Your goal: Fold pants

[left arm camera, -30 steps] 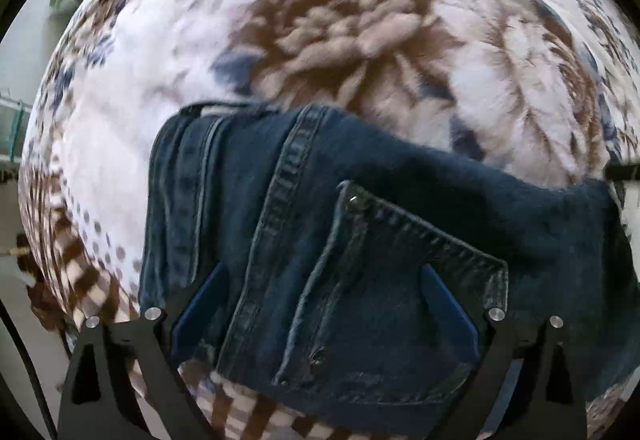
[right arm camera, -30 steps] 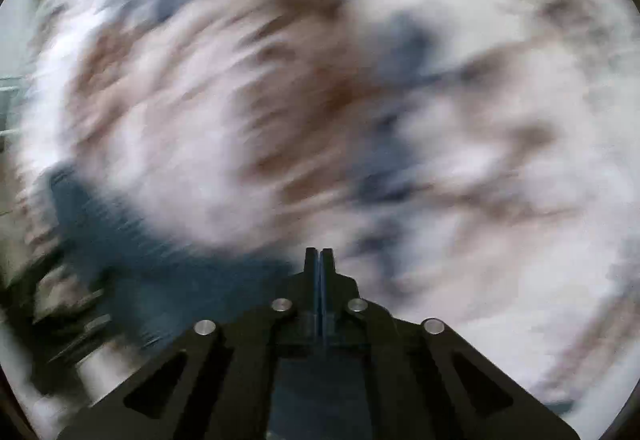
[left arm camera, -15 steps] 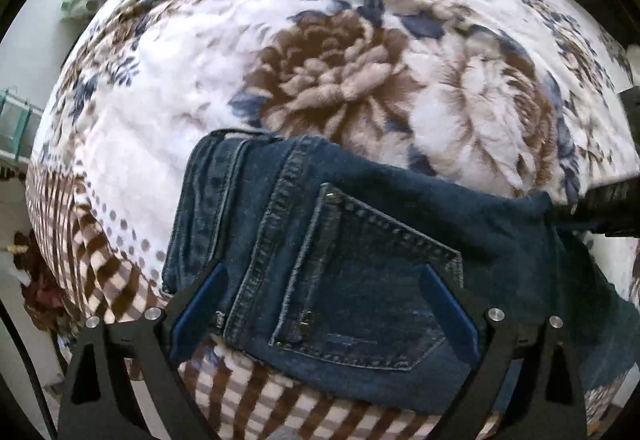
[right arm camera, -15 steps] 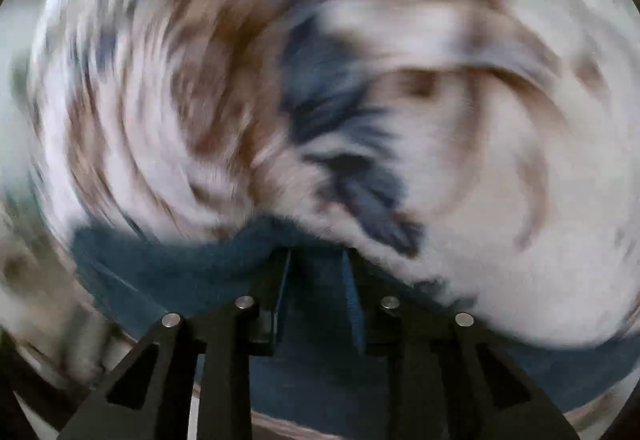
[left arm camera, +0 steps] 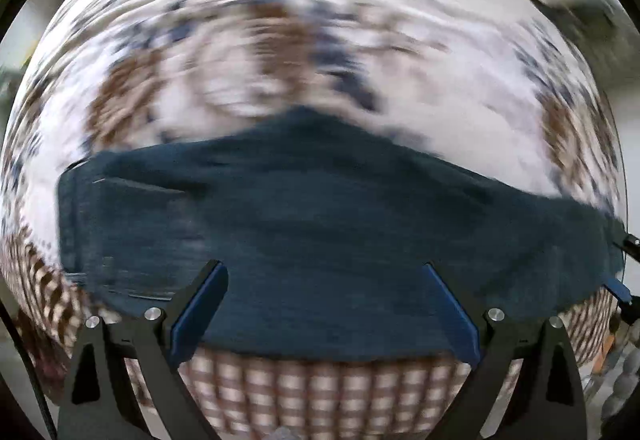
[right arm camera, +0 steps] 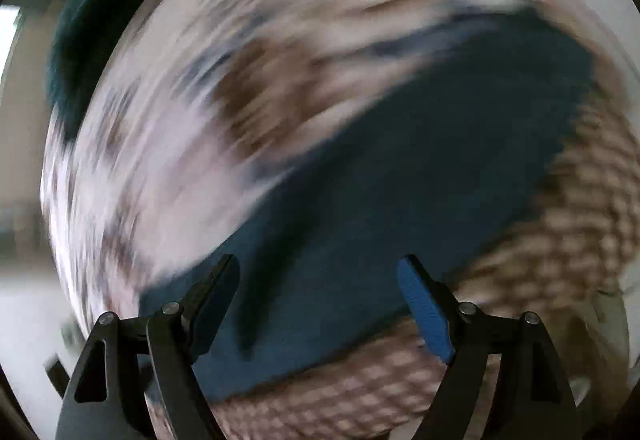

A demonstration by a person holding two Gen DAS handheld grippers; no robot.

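Across the flower-printed bedspread (left arm camera: pixel 460 80), which carried a brown-and-white checked band along its near border, the dark blue pants (left arm camera: pixel 320 224) lay as a folded bundle close to that checked edge, stretched from side to side in the left wrist view. Both views were smeared by motion, so seams and pockets could not be made out. The left gripper (left arm camera: pixel 325 304) hung above the near part of the denim with its blue-padded fingers (left arm camera: pixel 198 314) spread wide apart and nothing between them. At the far right rim of that view a bit of the other tool's black frame and blue pad showed beside the end of the bundle. Seen from the right wrist, the pants (right arm camera: pixel 420 176) ran slantwise from the lower left to the upper right, with the bedspread (right arm camera: pixel 168 168) beyond them. The right gripper (right arm camera: pixel 320 304) likewise stood wide apart over the cloth, holding none of it.
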